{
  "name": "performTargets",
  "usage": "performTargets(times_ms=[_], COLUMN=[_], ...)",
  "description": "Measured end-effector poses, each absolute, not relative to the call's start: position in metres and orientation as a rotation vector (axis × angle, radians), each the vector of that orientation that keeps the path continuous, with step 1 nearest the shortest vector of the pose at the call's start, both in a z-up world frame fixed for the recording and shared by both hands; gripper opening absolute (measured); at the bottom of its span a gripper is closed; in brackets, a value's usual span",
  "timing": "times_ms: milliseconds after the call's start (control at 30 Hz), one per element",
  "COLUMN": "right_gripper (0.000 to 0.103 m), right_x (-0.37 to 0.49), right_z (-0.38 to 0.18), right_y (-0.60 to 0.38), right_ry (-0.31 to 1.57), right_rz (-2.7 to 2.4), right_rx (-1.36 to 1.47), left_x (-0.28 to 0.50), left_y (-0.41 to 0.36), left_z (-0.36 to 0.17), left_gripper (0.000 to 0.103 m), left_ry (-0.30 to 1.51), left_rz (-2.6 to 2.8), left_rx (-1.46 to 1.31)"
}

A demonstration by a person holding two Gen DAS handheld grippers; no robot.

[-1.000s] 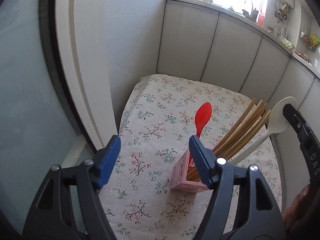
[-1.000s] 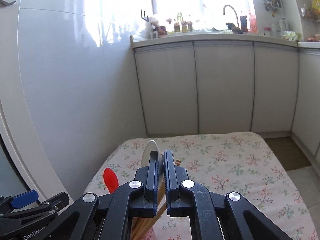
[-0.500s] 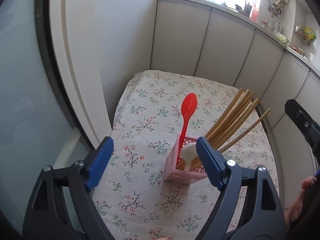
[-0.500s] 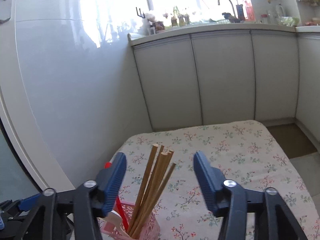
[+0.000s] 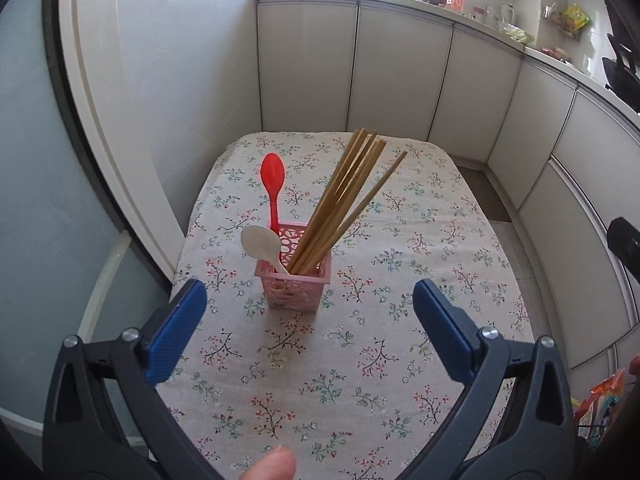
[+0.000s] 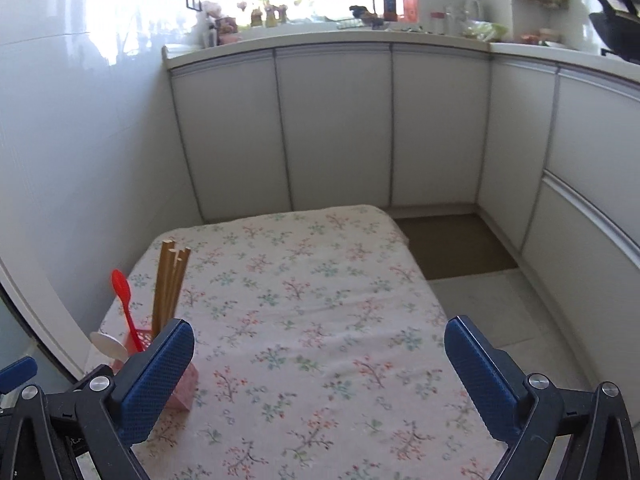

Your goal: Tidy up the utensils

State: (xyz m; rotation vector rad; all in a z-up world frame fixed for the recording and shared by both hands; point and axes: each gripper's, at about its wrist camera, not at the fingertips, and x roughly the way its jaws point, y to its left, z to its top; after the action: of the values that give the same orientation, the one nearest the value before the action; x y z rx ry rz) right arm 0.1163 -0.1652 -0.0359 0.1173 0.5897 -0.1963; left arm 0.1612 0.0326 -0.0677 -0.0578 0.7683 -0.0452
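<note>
Left wrist view. The left gripper [image 5: 310,322] is spread wide and holds nothing; its blue pads [image 5: 176,338] flank bare cloth on the near part of the worktop [image 5: 420,280], which is covered by a floral tablecloth. Just beyond the gripper stands a pink perforated basket [image 5: 296,280], upright, left of centre. Inside it: a red plastic spoon [image 5: 273,184], bowl up, at the far left corner; a white spoon [image 5: 262,246], bowl up, leaning over the near left rim; and a bundle of wooden chopsticks [image 5: 344,200] slanting up to the right. A fingertip [image 5: 272,466] shows at the bottom edge. White cabinet doors [image 5: 396,80] close off the far side.

Right wrist view. The right gripper [image 6: 320,376] is likewise spread wide and empty, over the near right part of the worktop [image 6: 320,280]. The pink perforated basket [image 6: 184,392] sits at near left, partly hidden behind the gripper's left pad; the chopsticks [image 6: 170,284], red plastic spoon [image 6: 124,296] and white spoon [image 6: 108,344] rise from it. A brown floor mat [image 6: 452,244] lies beyond the worktop's far right corner.
</note>
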Motion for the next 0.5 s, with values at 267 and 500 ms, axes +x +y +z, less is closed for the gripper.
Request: performTargets(times_ms=[267, 500], right_gripper=[0.103, 0.103], right_x=[0.076, 0.082], right_z=[-0.016, -0.016], right_y=[-0.174, -0.174], right_ry=[0.593, 0.598], right_rz=[-0.213, -0.199], right_rx=[0.079, 0.076], left_x=[0.121, 0.117], left_y=[0.026, 0.021], left_z=[-0.037, -0.035], left_gripper=[0.102, 0.102], left_ry=[0.659, 0.637], left_rz=[-0.021, -0.027], left_rx=[-0.063, -0.047])
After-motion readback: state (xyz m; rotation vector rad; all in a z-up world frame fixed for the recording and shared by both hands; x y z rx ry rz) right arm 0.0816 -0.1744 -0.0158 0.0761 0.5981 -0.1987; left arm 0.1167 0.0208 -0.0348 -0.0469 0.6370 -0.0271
